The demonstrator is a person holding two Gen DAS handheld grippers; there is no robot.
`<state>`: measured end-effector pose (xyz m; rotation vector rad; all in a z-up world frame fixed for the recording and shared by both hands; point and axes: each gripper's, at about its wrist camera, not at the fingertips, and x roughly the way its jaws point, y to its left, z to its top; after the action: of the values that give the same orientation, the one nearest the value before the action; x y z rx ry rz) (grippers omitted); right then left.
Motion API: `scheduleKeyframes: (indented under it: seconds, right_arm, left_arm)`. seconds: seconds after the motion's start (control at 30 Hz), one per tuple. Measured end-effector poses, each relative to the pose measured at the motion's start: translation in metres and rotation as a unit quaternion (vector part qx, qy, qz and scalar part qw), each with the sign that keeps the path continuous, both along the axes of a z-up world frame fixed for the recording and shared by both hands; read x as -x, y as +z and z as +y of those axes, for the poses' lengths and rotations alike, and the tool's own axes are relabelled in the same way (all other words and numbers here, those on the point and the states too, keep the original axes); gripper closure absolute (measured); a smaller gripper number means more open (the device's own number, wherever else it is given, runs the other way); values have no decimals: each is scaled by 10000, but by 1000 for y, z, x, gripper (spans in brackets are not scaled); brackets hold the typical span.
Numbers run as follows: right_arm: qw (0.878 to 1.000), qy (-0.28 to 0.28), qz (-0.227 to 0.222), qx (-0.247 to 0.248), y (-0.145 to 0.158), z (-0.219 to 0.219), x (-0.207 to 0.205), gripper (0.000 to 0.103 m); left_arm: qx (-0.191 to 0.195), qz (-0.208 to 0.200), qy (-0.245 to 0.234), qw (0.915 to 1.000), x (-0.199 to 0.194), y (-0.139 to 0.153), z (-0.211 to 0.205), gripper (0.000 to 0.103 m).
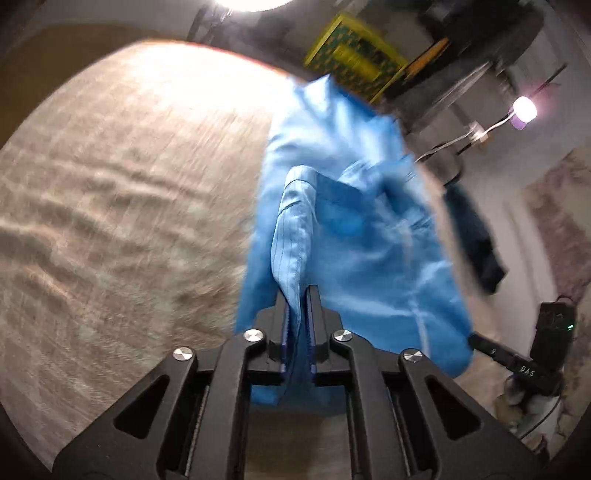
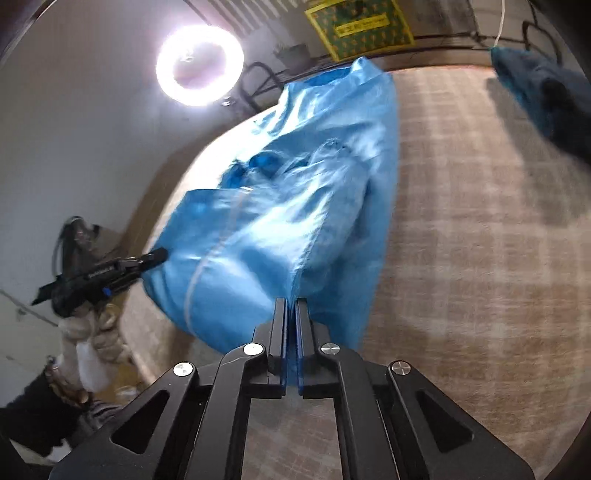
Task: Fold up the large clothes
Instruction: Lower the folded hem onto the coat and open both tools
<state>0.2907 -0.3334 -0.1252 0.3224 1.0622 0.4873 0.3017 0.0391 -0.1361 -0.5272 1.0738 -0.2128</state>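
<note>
The blue garment point(image 1: 354, 229) is big, shiny and light blue. It hangs bunched up between the two tongs, just above a beige woven cloth point(image 1: 129, 206) that covers the flat surface under it. The far end of the garment looks as if it touches the cloth, but the blur makes that hard to tell. A pale line like a zip point(image 2: 199, 280) runs down one side of it.

The left tongs point(image 1: 297, 295) are clenched on a seamed fold of the garment. The blue stuff sits pinched between the two black fingers point(image 1: 316, 314). The right tongs point(image 2: 291, 306) are clenched too, and they bite a thin edge of the same garment.

In the right wrist view, the left tongs point(image 2: 151, 258) show at the far side of the garment, and a gloved hand point(image 2: 88, 343) holds them. In the left wrist view, the black tip of the right tongs point(image 1: 480, 341) pokes out from behind the garment.

A dark blue cloth point(image 2: 546, 99) lies near the far edge of the beige cloth, well apart from the light blue garment. A yellow and green box point(image 2: 358, 26) stands behind the surface. I cannot tell what is in it. A round ring light point(image 2: 199, 64) shines very bright beside the white wall. A smaller lamp point(image 1: 524, 109) glows in the left wrist view.
</note>
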Motion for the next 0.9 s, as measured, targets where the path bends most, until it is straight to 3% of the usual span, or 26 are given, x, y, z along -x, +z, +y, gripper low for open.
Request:
scheduleKeyframes:
  seconds: [0.1,0.13,0.3,0.37,0.47,0.57,0.7,0.8,0.9]
  right_arm:
    - [9982,23,279,534,-22,5,-1,102]
    - [9979,62,295,581,-25,6,0,102]
    - [9977,83,154,656,-16,3,2,101]
    - [9962,-60,-89,862,-6,2,4,101]
    - [9958,55,-604,685,8,12,9,101]
    - [9934,325,-871,674,12,36,8,101]
    - [9931,386,-570,950,-11,52,-8,101]
    - [9860,32,-71,1665,-39,43,-23,103]
    - [9895,-45,9,1445,-37,31,-24,102]
  left_arm:
    - [532,397,228,9975,2,-17,13,85]
    - [657,389,283,9967,3,-16,17,74]
    - [814,130,436,9956,4,-1,33,71]
    - [659,-86,196,9976,1,10,26,71]
    - [380,-367,-300,9982,-4,23,1,71]
    - [222,-372,-666,9968,-8,19,-22,71]
    - [-208,-59,-682,9974,-19,-7,-31,71]
    - [-570,89,-659,9962,-29,-22,-29,74]
    - [-647,47,-679,9956,-38,-21,-27,76]
